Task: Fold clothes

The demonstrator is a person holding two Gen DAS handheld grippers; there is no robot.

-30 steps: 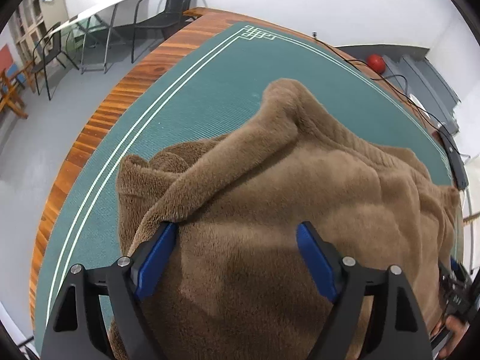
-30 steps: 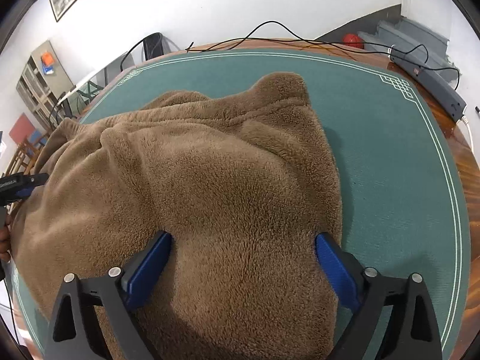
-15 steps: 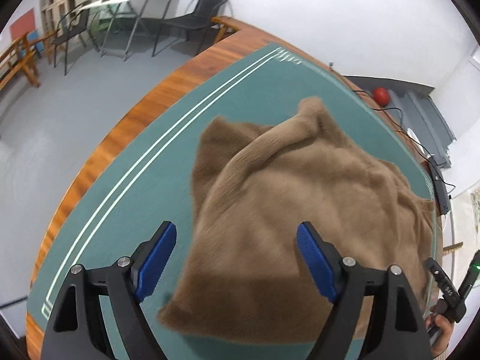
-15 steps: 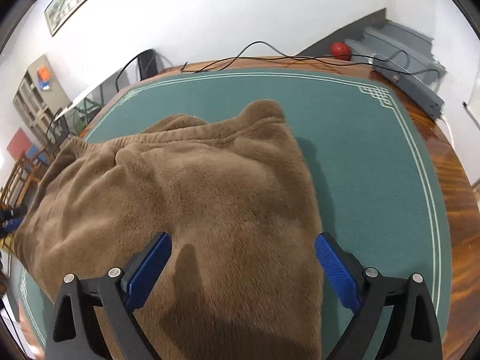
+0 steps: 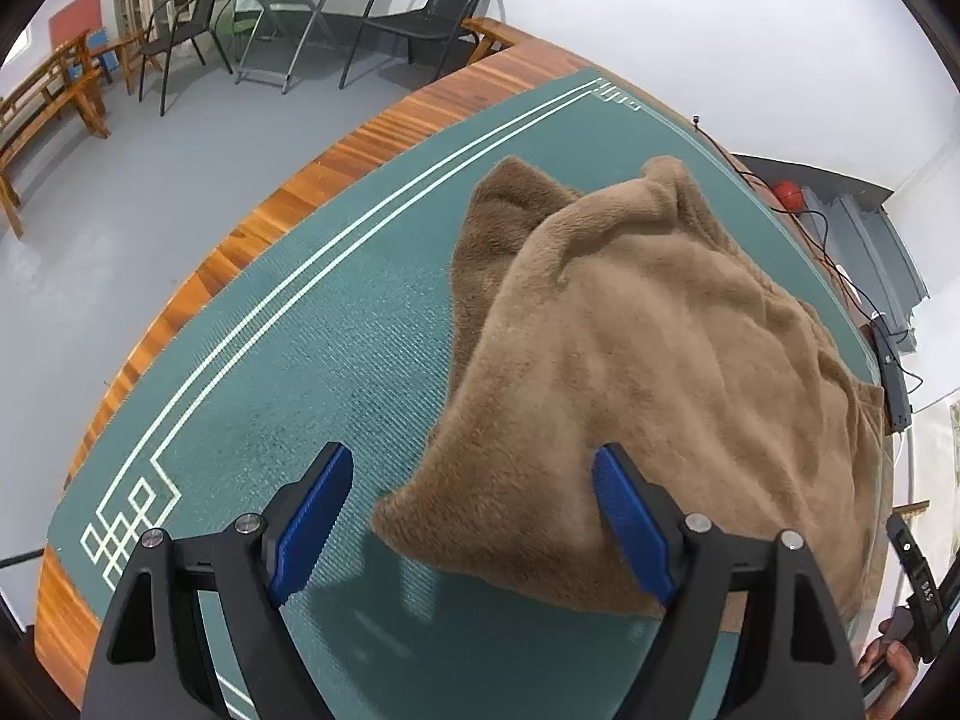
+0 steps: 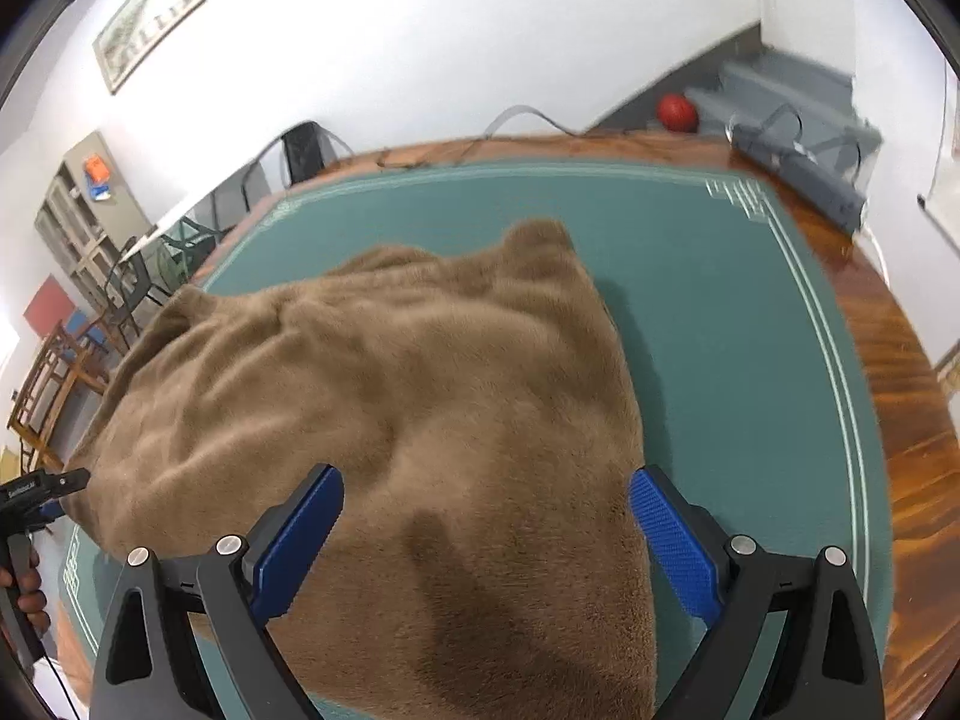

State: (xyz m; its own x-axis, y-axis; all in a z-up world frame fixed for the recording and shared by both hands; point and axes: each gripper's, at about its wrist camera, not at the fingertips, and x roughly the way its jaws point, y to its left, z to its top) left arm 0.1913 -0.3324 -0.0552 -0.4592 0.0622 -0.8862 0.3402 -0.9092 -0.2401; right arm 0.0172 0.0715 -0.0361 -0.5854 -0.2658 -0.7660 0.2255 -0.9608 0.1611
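A brown fleece garment (image 5: 648,372) lies folded over on the green table mat (image 5: 312,360); it also shows in the right wrist view (image 6: 390,408). My left gripper (image 5: 474,516) is open and empty, above the garment's near left corner, which lies between its blue pads. My right gripper (image 6: 486,534) is open and empty, above the garment's near edge. The other gripper shows at the left edge of the right wrist view (image 6: 36,489) and at the lower right of the left wrist view (image 5: 918,594).
The mat covers a wooden table (image 5: 336,162) with a white border line. Cables and a grey power strip (image 6: 804,168) lie along the far right edge. Chairs (image 5: 420,12) and a bench stand on the floor beyond the table.
Both grippers have risen and pulled back from the garment. The left one has moved left toward the table corner; more bare mat shows. The garment lies still.
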